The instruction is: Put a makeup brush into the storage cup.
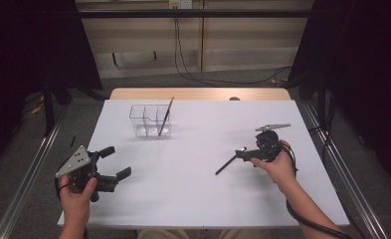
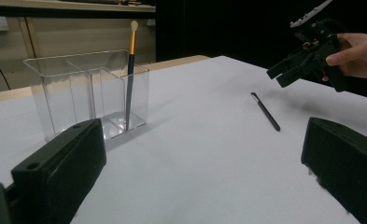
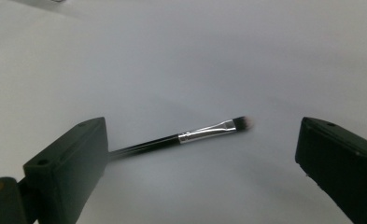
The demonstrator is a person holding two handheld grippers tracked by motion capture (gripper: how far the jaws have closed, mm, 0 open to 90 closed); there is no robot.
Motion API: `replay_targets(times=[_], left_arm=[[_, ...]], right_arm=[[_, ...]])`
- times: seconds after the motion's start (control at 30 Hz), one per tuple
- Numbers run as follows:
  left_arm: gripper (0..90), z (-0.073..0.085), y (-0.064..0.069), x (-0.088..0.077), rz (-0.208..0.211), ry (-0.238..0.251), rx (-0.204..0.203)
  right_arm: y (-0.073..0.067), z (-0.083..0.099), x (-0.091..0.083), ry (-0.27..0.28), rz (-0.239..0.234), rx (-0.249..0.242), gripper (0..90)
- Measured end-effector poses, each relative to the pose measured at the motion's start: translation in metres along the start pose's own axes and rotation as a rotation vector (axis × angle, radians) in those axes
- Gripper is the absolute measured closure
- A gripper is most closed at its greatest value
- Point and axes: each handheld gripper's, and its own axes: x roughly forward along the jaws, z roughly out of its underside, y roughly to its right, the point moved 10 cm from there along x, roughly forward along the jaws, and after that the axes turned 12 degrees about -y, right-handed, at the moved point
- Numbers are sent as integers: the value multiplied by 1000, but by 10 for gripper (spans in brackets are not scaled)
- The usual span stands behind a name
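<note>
1. Far across the white table (image 1: 198,199) from you stands a clear organiser (image 1: 138,117), split into compartments.
2. In its right-hand compartment a gold-handled brush (image 1: 166,115) leans with its pale tip up, above the rim.
3. Past the white top you see a wooden strip (image 1: 198,93) along the far edge.
4. Beyond it, black cables (image 1: 193,74) hang from a wall socket (image 1: 179,4) onto the grey floor.
5. Metal rails (image 1: 29,169) flank the table, with dark curtains (image 1: 29,40) on both sides.

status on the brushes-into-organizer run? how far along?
Done: the gold-handled brush stands in the clear organizer. In hand: the right tool, open, hovers over the black brush lying on the table. Left: grasp it and drop it in. The left tool waits open.
</note>
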Motion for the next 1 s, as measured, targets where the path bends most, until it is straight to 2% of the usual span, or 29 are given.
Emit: replay_targets(times=[0.23,0.3,0.5,0.67,0.77,1.0], left_arm=[[1,0,-1,0,-2,-2,-1],[0,0,-1,0,-2,-2,-3],[1,0,0,1,1,0,-4],[1,2,0,3,4,-12,-2],[1,2,-1,4,5,-11,-2],[1,2,-1,4,8,-8,-6]], right_arm=[[6,2,7,-72,41,69,35],[6,3,10,-85,47,74,40],[3,2,16,-119,86,57,60],[1,0,19,-141,99,69,65],[0,1,23,-158,106,54,66],[-1,0,30,-173,109,60,76]])
